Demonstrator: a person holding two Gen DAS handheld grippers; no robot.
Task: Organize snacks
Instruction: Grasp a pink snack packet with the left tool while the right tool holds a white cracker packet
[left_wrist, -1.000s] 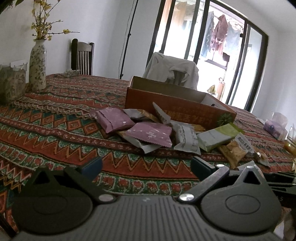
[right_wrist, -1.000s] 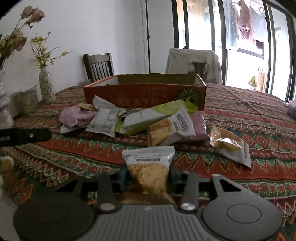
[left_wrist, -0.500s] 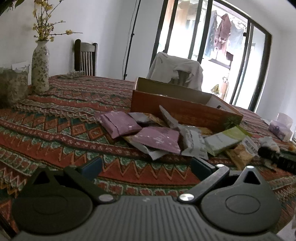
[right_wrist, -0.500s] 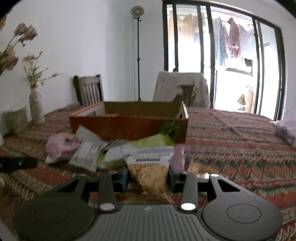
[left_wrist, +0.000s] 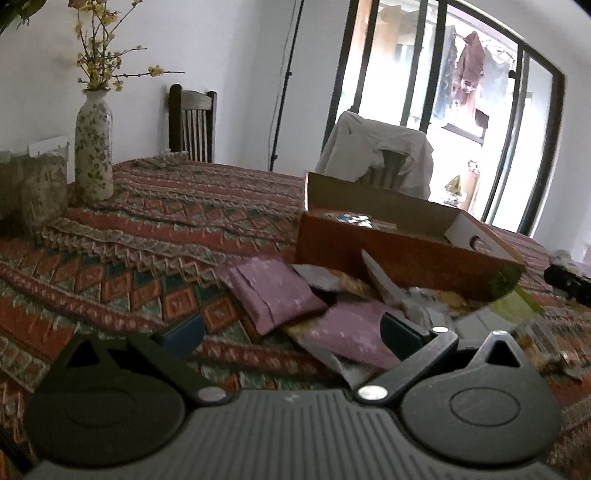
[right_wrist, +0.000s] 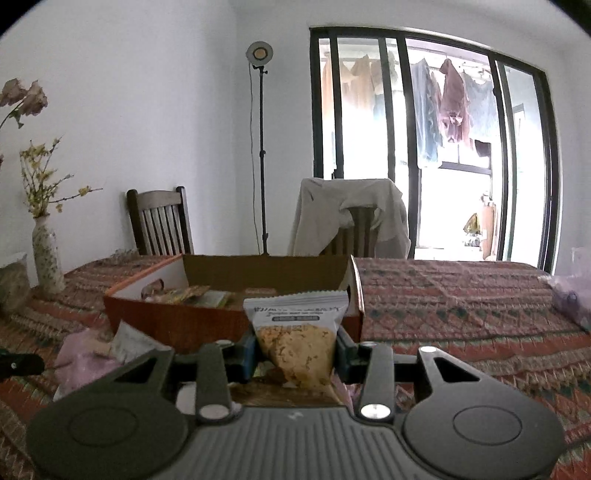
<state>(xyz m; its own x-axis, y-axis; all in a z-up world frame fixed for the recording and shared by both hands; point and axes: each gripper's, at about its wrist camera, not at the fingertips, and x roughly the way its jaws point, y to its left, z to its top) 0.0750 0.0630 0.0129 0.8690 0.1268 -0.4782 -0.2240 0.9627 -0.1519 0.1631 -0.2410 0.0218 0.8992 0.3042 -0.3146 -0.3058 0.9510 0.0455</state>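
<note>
My right gripper (right_wrist: 295, 354) is shut on a clear snack packet (right_wrist: 295, 332) with a white top and golden crisps, held up just in front of the orange cardboard box (right_wrist: 229, 325). Several packets lie inside that box. In the left wrist view the same box (left_wrist: 406, 254) stands on the patterned cloth with a pile of snacks before it: a purple packet (left_wrist: 273, 291), a second purple one (left_wrist: 347, 332) and a green one (left_wrist: 513, 306). My left gripper (left_wrist: 291, 328) hangs open low over the cloth, just short of the purple packets.
A flowered vase (left_wrist: 94, 147) and a glass jar (left_wrist: 33, 188) stand at the table's left. Two chairs, one draped with a pale jacket (right_wrist: 351, 221), line the far side. A light stand (right_wrist: 260, 147) rises behind. A tissue bag (right_wrist: 572, 295) sits far right.
My right gripper has risen with the crisp packet and come closer to the box, whose inside now shows. My left gripper has moved in toward the purple packets.
</note>
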